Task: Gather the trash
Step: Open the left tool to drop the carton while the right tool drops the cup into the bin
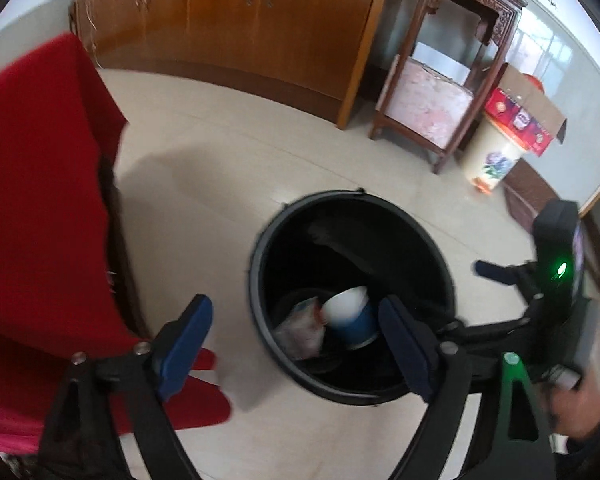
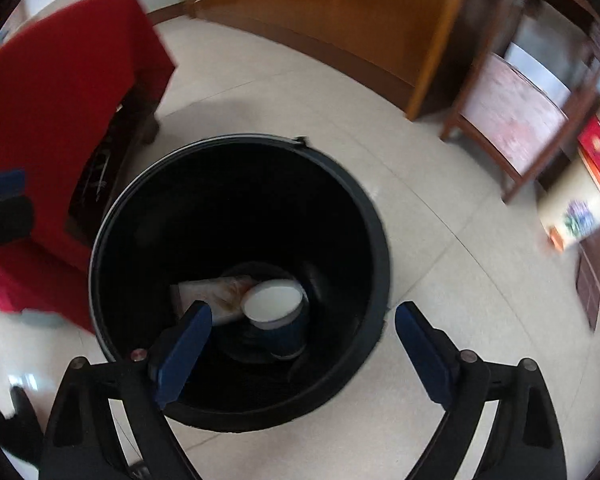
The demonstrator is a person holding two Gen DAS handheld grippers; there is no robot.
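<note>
A black trash bin [image 1: 256, 264] stands on the tiled floor. At its bottom lie a blue paper cup [image 1: 352, 316] with a white inside and a crumpled wrapper [image 1: 300, 328]. My left gripper [image 1: 296, 308] hangs open over the bin's near side with nothing between its blue pads. In the right wrist view the bin [image 2: 100, 240] fills the middle, with the cup [image 2: 276, 312] and the wrapper [image 2: 216, 296] deep inside. My right gripper [image 2: 304, 312] is open and empty above the bin's near rim. Its black body [image 1: 556, 248] shows at the right of the left wrist view, held by a hand [image 1: 580, 412].
A table under a red cloth [image 1: 40, 200] stands close to the bin's left. A wooden cabinet [image 1: 240, 32] runs along the back wall. Beside it are a dark wooden stand [image 1: 440, 100] and a cream bucket [image 1: 492, 160] with a red carton [image 1: 520, 120] on top.
</note>
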